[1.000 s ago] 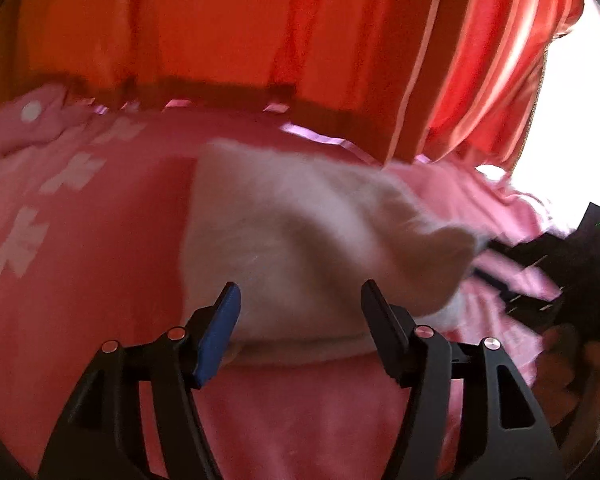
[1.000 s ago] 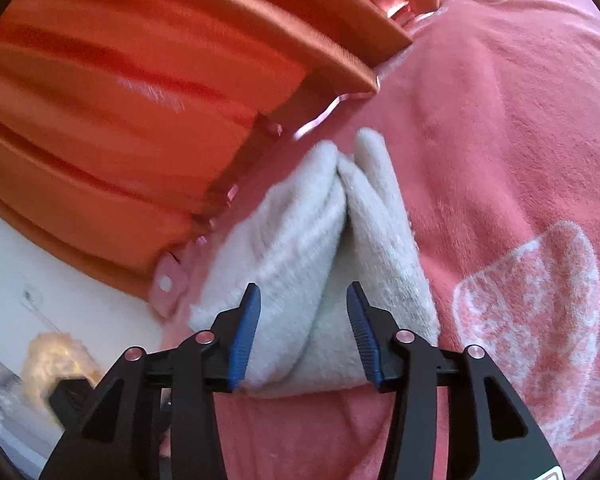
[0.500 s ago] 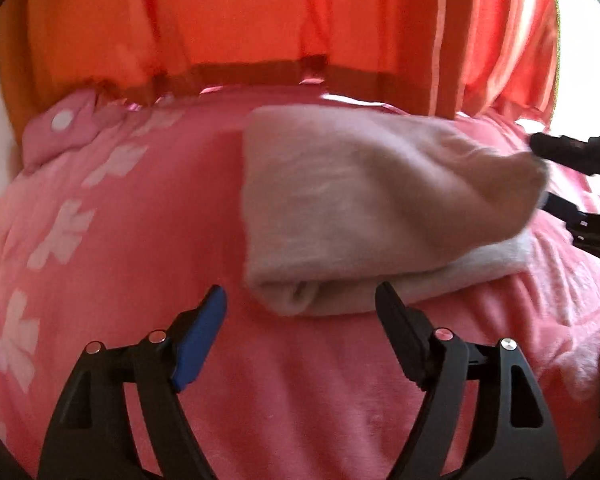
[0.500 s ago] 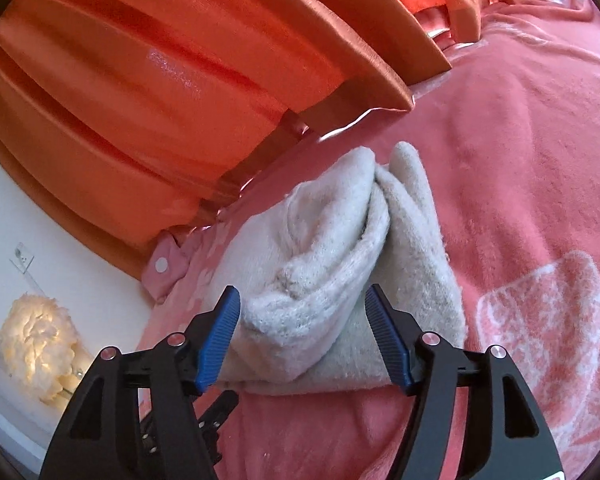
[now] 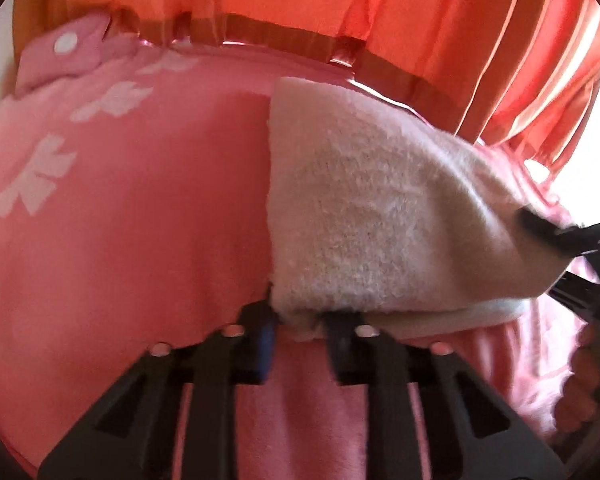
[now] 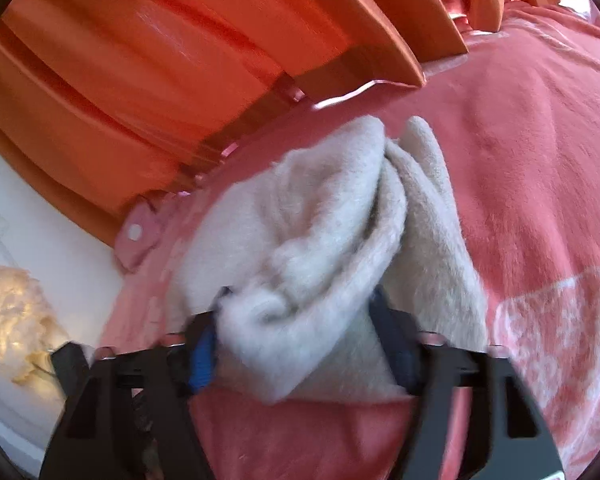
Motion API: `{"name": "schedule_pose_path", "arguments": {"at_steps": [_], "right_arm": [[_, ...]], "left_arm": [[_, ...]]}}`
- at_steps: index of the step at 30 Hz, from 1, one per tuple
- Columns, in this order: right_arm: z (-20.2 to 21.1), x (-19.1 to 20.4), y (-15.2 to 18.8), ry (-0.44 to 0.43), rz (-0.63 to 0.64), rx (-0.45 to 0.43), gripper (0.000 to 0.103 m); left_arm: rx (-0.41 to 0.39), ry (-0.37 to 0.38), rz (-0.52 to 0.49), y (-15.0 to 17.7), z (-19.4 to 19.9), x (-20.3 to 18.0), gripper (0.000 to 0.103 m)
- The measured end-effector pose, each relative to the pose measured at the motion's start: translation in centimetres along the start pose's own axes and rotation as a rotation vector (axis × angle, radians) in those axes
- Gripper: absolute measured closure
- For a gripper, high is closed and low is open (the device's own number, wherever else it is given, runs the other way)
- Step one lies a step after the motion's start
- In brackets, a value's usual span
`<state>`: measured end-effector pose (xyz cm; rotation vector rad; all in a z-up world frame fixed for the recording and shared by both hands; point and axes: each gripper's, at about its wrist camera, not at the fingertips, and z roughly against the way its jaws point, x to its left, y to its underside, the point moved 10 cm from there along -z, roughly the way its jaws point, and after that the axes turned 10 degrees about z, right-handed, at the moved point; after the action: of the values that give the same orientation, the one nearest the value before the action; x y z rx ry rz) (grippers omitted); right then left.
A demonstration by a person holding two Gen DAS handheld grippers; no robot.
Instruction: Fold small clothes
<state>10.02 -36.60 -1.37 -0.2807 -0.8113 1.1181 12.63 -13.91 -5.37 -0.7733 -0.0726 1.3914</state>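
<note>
Two grippers on one folded white fleece garment [image 5: 380, 208], lying on a pink blanket [image 5: 140, 208] with pale flower prints. Left gripper [image 5: 300, 330] down at the near left corner of the bundle, jaws just closed in, pads pinching the corner of the lower layers between them. Right gripper [image 6: 300, 332] at the opposite end, jaws likewise just closed in, blue pads clamped on a bunched roll of the fleece. From the right wrist view, fleece piled in two thick folds meeting in a crease up the middle, top fold puffed up over the fingers. From the left wrist view, upper face of the bundle smooth and flat, far right end pulled to a point where the other gripper's black fingers [image 5: 548, 236] bite in. Fingertips of a hand [image 5: 584, 376] showing at the right edge. Orange curtain [image 5: 340, 4] hanging right behind the blanket's far edge. Glowing lamp [image 6: 16, 312] low at left against a white wall. Some motion blur throughout.
</note>
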Motion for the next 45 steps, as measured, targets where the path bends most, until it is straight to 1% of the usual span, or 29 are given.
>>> {"name": "schedule_pose_path", "arguments": {"at_steps": [1, 4, 5, 6, 7, 8, 9, 10, 11, 12, 13, 15, 19, 21, 23, 25, 27, 29, 31, 32, 34, 35, 36, 37, 38, 39, 40, 43, 45], "right_arm": [[0.8, 0.2, -0.7, -0.005, 0.001, -0.024, 0.080], [6.6, 3.2, -3.7, -0.200, 0.012, -0.187, 0.086], [8.1, 3.4, -4.1, -0.237, 0.023, -0.218, 0.087], [7.9, 2.4, -3.9, -0.197, 0.030, -0.200, 0.087], [6.7, 0.4, -3.1, -0.097, 0.031, -0.139, 0.087], [3.6, -3.3, -0.8, 0.067, 0.031, 0.007, 0.087], [1.9, -4.8, 0.8, 0.102, 0.019, 0.096, 0.087], [0.1, -6.3, 2.9, 0.045, -0.082, 0.193, 0.087], [0.4, -6.5, 2.7, -0.004, -0.133, 0.174, 0.087], [1.0, -6.3, 2.3, -0.023, -0.130, 0.152, 0.086], [1.6, -6.0, 1.9, -0.021, -0.102, 0.142, 0.084], [2.3, -5.5, 1.5, -0.001, -0.072, 0.137, 0.075], [3.1, -4.9, -0.7, -0.031, -0.084, 0.095, 0.069], [2.9, -5.1, -1.8, 0.000, -0.063, 0.084, 0.062], [2.3, -5.7, -2.8, 0.040, -0.053, 0.075, 0.060], [1.0, -6.0, -3.7, 0.052, -0.070, 0.092, 0.060], [-0.3, -5.9, -4.5, 0.025, -0.091, 0.116, 0.056], [-1.9, -5.7, -4.6, 0.030, -0.080, 0.147, 0.056], [-3.0, -4.6, -4.9, 0.031, -0.023, 0.174, 0.074], [-2.6, -3.7, -5.5, 0.023, 0.008, 0.155, 0.092], [-0.7, -2.4, -7.2, -0.010, 0.037, 0.063, 0.094], [0.4, -2.4, -8.1, -0.007, 0.049, 0.011, 0.094], [0.4, -3.6, -8.4, 0.034, 0.053, 0.000, 0.095], [-0.5, -4.7, -8.0, 0.069, 0.047, 0.026, 0.095], [-2.5, -6.9, -6.6, 0.134, 0.037, 0.102, 0.096], [-4.0, -8.1, -5.2, 0.160, 0.042, 0.166, 0.096], [-4.7, -8.2, -4.3, 0.151, 0.059, 0.183, 0.096], [-1.6, -6.4, -5.5, 0.158, 0.088, 0.120, 0.095], [0.5, -5.5, -6.4, 0.185, 0.107, 0.080, 0.094]], "left_arm": [[-0.002, 0.002, 0.003, -0.1, 0.2, -0.1, 0.088], [0.017, -0.006, -0.002, -0.2, 0.4, 0.0, 0.090], [0.026, -0.002, -0.005, -0.1, 0.2, 0.0, 0.091], [0.024, 0.002, -0.011, -0.1, 0.1, 0.0, 0.092], [0.022, -0.003, -0.021, -0.1, 0.0, -0.1, 0.092], [0.022, -0.009, -0.029, 0.1, -0.1, -0.3, 0.092], [0.026, -0.010, -0.037, 0.3, -0.4, -0.6, 0.092], [0.035, -0.016, -0.041, 0.6, -0.6, -0.8, 0.092], [0.034, -0.037, -0.049, 0.8, -0.8, -0.9, 0.092], [0.032, -0.041, -0.054, 0.9, -0.9, -0.9, 0.092], [0.034, -0.041, -0.053, 1.0, -0.9, -0.8, 0.092], [0.040, -0.038, -0.048, 1.0, -0.9, -0.7, 0.092], [0.042, -0.048, -0.063, 1.0, -0.9, -0.7, 0.092], [0.039, -0.053, -0.066, 1.1, -0.9, -0.6, 0.092], [0.040, -0.058, -0.068, 1.1, -1.0, -0.5, 0.092], [0.044, -0.058, -0.060, 1.0, -1.1, -0.5, 0.092], [0.043, -0.060, -0.067, 1.0, -1.1, -0.6, 0.092], [0.042, -0.064, -0.069, 1.0, -1.2, -0.5, 0.092], [0.042, -0.063, -0.065, 1.1, -1.2, -0.5, 0.092], [0.044, -0.061, -0.064, 1.0, -1.2, -0.5, 0.091], [0.047, -0.056, -0.063, 1.0, -1.2, -0.4, 0.091], [0.049, -0.055, -0.062, 1.0, -1.2, -0.4, 0.091], [0.050, -0.052, -0.060, 1.0, -1.2, -0.4, 0.091], [0.050, -0.050, -0.060, 1.0, -1.2, -0.4, 0.091], [0.049, -0.051, -0.063, 1.0, -1.2, -0.4, 0.091], [0.047, -0.052, -0.066, 1.0, -1.3, -0.5, 0.091], [0.045, -0.057, -0.068, 1.0, -1.3, -0.5, 0.091], [0.050, -0.053, -0.067, 1.1, -1.2, -0.3, 0.089], [0.060, -0.027, -0.048, 1.1, -0.5, -0.4, 0.089]]}}
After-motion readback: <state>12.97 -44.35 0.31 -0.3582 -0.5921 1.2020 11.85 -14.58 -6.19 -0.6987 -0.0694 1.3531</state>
